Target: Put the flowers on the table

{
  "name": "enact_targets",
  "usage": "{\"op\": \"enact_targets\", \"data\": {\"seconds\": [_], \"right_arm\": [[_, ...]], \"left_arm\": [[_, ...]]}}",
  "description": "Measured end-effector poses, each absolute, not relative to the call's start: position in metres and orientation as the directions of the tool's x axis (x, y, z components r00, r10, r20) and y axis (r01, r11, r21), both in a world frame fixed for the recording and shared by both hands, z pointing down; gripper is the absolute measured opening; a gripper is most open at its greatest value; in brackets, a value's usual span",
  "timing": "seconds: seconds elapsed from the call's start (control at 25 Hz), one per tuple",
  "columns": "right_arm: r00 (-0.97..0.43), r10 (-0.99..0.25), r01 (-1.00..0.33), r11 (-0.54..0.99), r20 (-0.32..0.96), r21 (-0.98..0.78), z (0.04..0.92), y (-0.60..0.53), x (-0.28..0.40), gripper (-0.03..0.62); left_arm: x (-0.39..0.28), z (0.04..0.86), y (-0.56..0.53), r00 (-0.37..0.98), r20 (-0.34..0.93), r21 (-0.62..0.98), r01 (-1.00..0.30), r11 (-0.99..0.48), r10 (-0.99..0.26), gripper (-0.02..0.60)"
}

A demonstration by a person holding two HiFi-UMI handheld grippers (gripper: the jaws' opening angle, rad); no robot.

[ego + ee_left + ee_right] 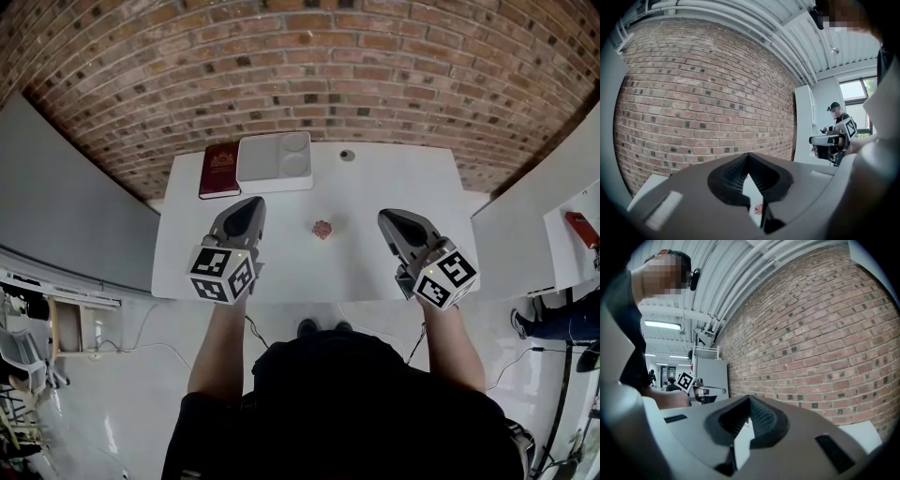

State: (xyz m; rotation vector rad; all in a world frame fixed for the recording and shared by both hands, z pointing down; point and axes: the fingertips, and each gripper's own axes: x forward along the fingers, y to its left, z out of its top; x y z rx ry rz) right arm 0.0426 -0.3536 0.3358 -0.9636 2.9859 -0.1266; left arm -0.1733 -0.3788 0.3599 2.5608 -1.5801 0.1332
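A small pinkish-red flower [322, 229] lies on the white table [394, 178], near its middle. My left gripper [251, 202] hovers over the table to the flower's left, and my right gripper [387, 216] hovers to its right, both apart from it. In the left gripper view the jaws [748, 155] meet at their tips with nothing held, and the flower [759, 209] shows through the gap below them. The right gripper [749, 397] is likewise shut on nothing, its tips touching.
A dark red book [220, 170] and a white compartment tray [275, 161] sit at the table's far left. A small round object [348, 155] lies near the far edge. A brick wall [309, 66] stands behind the table. Grey partitions flank both sides.
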Motion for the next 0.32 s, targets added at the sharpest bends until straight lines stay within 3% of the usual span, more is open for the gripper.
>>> {"op": "enact_targets", "data": {"seconds": [0.32], "right_arm": [[-0.817,-0.576,-0.575,0.813,0.014,-0.089,0.3365,-0.356,0.0408,0.009]], "left_arm": [[-0.1708,0.3651,-0.3806,0.454,0.153,0.069,-0.891,-0.449,-0.878,0.009]]}}
